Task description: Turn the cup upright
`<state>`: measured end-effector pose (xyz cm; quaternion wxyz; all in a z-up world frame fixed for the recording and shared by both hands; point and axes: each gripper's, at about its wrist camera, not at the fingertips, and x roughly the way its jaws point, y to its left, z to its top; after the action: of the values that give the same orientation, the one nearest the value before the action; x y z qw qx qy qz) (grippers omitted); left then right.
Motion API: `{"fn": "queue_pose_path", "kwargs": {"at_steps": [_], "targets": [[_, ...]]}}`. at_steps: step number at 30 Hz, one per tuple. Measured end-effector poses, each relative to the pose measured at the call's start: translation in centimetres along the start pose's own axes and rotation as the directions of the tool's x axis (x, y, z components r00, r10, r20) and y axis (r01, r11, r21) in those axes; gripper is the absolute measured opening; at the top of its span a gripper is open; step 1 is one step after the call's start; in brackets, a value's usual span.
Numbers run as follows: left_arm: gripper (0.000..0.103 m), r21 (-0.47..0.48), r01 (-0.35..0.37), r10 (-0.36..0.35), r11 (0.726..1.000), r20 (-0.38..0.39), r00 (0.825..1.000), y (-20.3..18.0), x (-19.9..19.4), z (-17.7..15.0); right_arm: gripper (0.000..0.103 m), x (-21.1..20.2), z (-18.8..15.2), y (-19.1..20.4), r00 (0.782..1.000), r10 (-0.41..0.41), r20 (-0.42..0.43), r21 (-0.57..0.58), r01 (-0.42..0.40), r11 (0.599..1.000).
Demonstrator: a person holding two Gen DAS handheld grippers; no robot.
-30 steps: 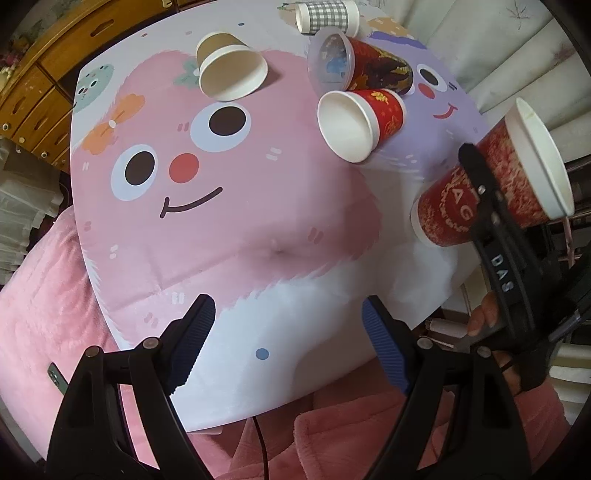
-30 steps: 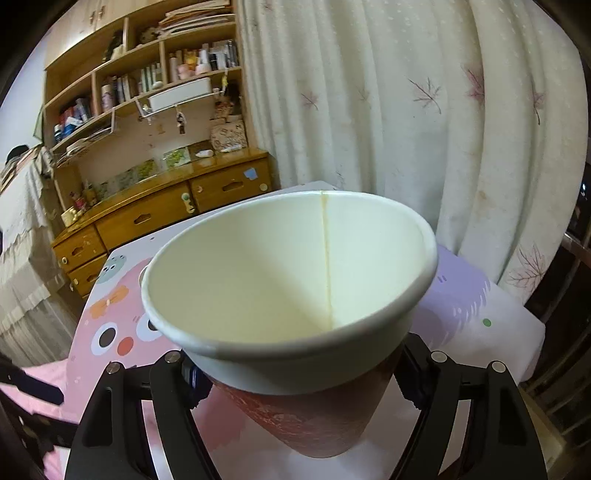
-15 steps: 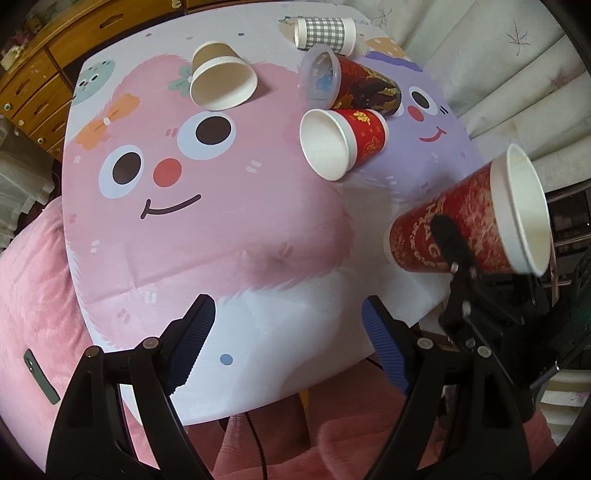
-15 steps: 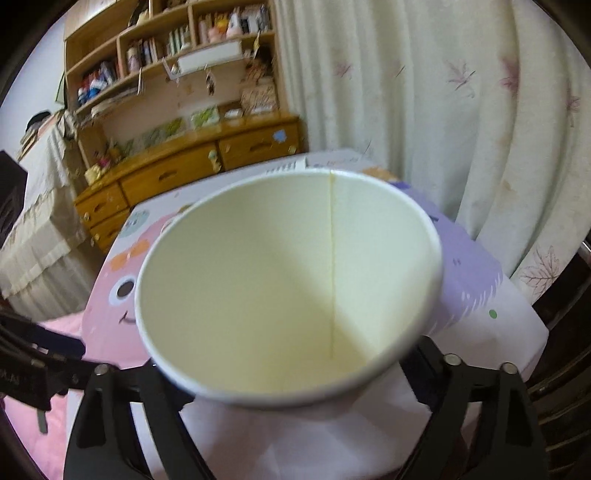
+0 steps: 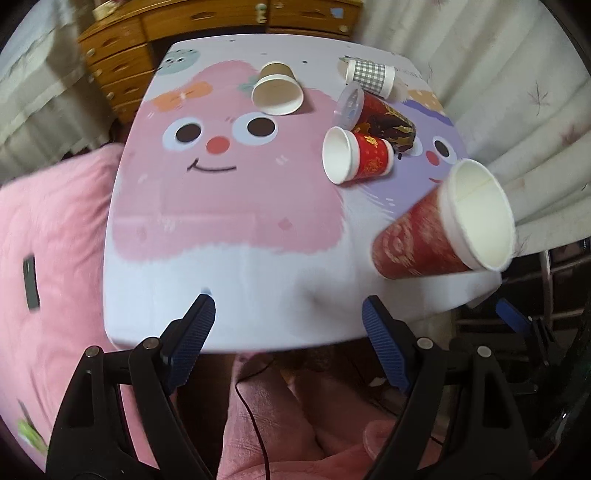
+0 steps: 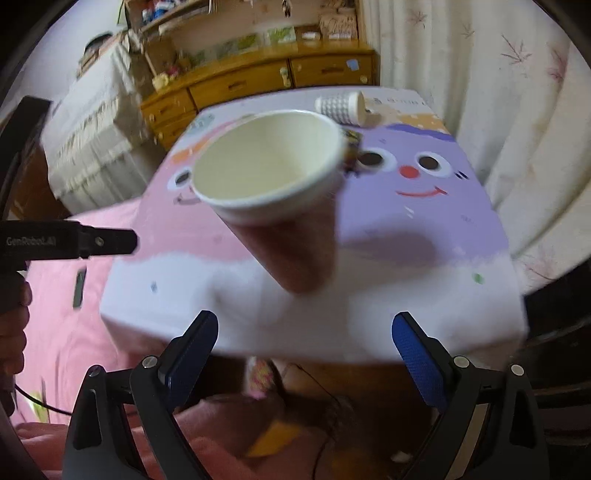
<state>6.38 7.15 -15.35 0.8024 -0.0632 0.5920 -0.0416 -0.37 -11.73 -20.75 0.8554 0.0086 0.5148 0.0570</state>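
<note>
Now the right gripper (image 6: 304, 339) has let go: its jaws stand apart and the red cup (image 6: 273, 192) sits upright mid-frame on the table (image 6: 424, 236); left gripper (image 5: 288, 325) also open, idle

A wooden chest of drawers (image 6: 258, 83) is standing at the far side, with cluttered shelves (image 6: 229, 22) rising above it. Pale leaf-patterned curtains (image 6: 517, 92) are hanging along the right. A pink fleecy blanket (image 5: 48, 236) is spreading out to the left.
</note>
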Motion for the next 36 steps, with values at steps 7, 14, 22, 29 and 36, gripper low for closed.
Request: {"fn": "queue_pose_path", "kwargs": {"at_steps": [7,14,22,29,36], "targets": [[0.08,-0.056,0.104,-0.102,0.993,0.027,0.994,-3.4,-4.0,-4.3,0.096,-6.2,-0.4,-5.8,0.993,0.078,-0.088,0.14,-0.065,0.988],[0.08,0.014,0.063,-0.065,0.998,0.142,0.988,-6.5,-10.7,-5.0,0.096,-13.4,1.6,-5.1,0.983,0.173,-0.061,0.158,-0.162,0.974],[0.08,-0.012,-0.073,0.073,0.997,0.33,0.941,-8.6,-15.7,-5.9,0.1,-19.5,2.1,-2.4,0.992,0.051,0.111,0.101,-0.062,0.993],[0.08,-0.033,-0.102,0.106,0.994,0.413,0.905,-9.7,-17.4,-8.3,0.102,-21.8,0.5,-1.9,0.982,0.013,0.19,0.101,-0.033,0.994],[0.08,-0.127,-0.108,0.156,0.986,0.475,0.866,-8.7,-18.7,-10.0,0.102,-22.9,-1.3,-0.6,0.963,0.008,0.268,0.018,-0.013,1.0]]}}
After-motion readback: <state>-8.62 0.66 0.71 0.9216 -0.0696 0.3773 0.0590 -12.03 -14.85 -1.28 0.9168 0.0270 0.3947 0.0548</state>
